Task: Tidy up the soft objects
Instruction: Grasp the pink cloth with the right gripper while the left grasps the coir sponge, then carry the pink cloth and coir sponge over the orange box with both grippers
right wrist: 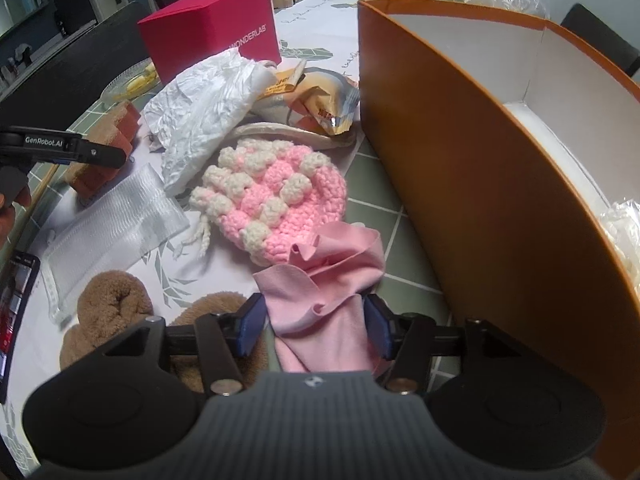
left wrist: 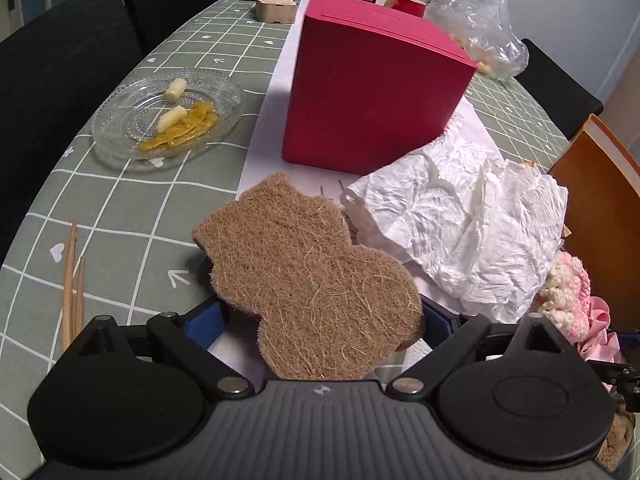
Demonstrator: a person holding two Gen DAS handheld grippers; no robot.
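The left claw (left wrist: 320, 320) grips a brown scrubbing pad (left wrist: 308, 280) jutting forward between its fingers. The right claw (right wrist: 316, 320) is closed on a pink cloth (right wrist: 324, 292); an orange box (right wrist: 500, 200) stands just beside.

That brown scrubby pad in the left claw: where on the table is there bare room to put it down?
Bare tablecloth lies between the glass dish, the wooden skewers and the fibre pad. Another strip shows between the pink cloth and the orange box. Around the crumpled white paper and crochet pouch it is crowded.
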